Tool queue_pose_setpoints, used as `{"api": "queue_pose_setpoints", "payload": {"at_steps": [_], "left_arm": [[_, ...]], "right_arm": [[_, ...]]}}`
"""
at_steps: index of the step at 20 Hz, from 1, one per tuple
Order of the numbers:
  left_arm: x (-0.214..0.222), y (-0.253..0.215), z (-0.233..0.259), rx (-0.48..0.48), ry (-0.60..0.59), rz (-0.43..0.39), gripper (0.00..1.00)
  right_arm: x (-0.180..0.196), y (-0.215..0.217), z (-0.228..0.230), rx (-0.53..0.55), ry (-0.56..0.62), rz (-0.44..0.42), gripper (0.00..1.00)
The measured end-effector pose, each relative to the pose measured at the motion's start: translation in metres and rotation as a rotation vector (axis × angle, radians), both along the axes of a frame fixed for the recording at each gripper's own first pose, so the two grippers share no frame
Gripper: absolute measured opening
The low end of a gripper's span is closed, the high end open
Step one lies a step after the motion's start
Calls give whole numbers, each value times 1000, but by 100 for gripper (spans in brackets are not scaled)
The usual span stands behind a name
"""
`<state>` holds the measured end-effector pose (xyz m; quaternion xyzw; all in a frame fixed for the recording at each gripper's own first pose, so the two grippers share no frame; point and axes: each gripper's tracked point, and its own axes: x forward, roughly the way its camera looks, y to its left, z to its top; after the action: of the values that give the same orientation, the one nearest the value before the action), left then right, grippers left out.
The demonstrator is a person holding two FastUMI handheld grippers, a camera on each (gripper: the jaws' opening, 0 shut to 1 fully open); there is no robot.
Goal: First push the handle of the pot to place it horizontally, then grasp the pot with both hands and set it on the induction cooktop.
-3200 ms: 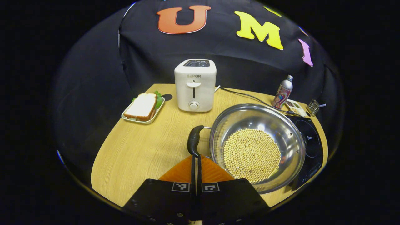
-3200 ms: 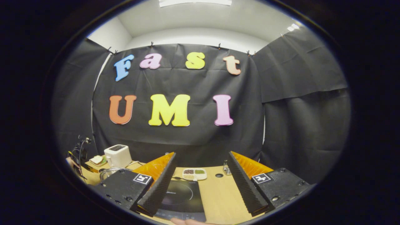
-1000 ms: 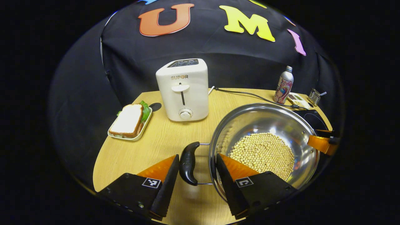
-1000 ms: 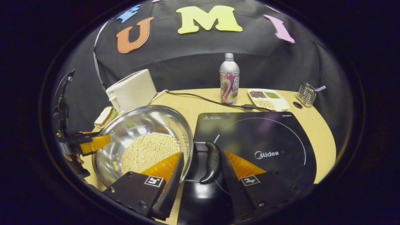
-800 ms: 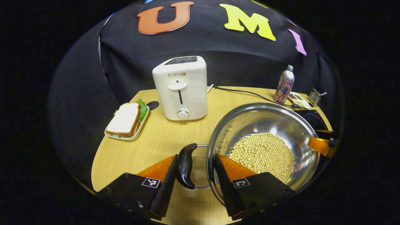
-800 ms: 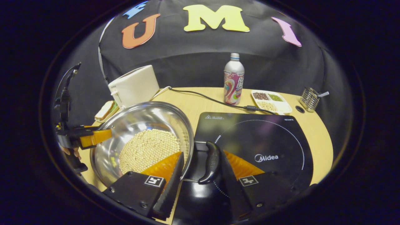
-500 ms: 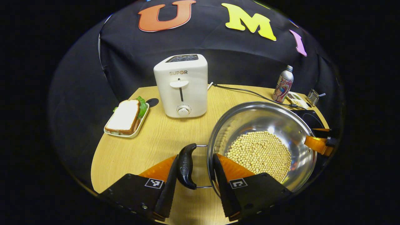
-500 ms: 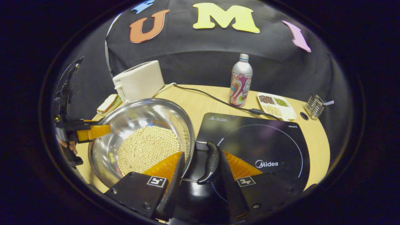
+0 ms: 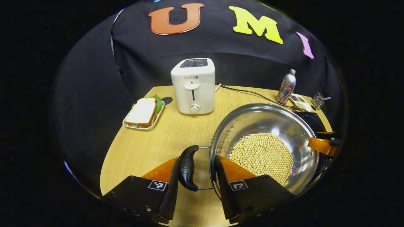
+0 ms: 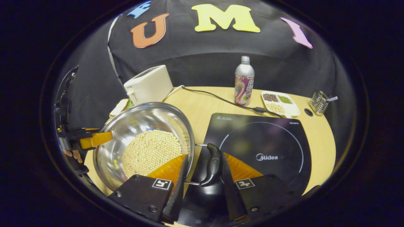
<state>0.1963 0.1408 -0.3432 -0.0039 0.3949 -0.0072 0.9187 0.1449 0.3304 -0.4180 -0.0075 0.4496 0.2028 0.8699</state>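
Observation:
The steel pot (image 9: 268,119), with a bed of soybeans (image 9: 262,154) in it, is level between my two grippers. My left gripper (image 9: 197,158) clamps the pot's black left handle (image 9: 187,165): one finger presses its outer side, the other reaches over the rim. My right gripper (image 10: 204,155) holds the black right handle (image 10: 213,164) the same way, over the near left corner of the black induction cooktop (image 10: 262,138). The pot (image 10: 142,119) is left of the cooktop's ring. The left gripper (image 10: 94,138) and the hand holding it show at the pot's far side.
A white toaster (image 9: 193,85) and a tray with a sandwich (image 9: 143,110) stand at the back left. Behind the cooktop are a bottle (image 10: 244,80), a divided dish of grains (image 10: 279,102), a wire holder (image 10: 318,102) and a power cable (image 10: 214,96).
Three seconds ago my left gripper was shut by the handle and my right was raised, open. Now both clamp a handle. Over the last second the table shifted while the pot stayed fixed between the fingers.

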Motion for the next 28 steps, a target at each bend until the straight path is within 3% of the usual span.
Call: {"api": "queue_pose_setpoints", "payload": {"at_steps": [8,14,21,28], "left_arm": [[-12,-20,91,-47,-93,25,57],[-4,-58,144,-21,-146,-3,57],[13,-136,175,2,-179,-67,57],[34,-204,158,-8,-155,-127,57]], "right_arm": [[9,-30,106,51,-78,15,59],[24,-73,148,84,-83,-10,59],[52,-149,165,104,-106,-71,57],[70,-213,147,87,-95,-152,56]]}}
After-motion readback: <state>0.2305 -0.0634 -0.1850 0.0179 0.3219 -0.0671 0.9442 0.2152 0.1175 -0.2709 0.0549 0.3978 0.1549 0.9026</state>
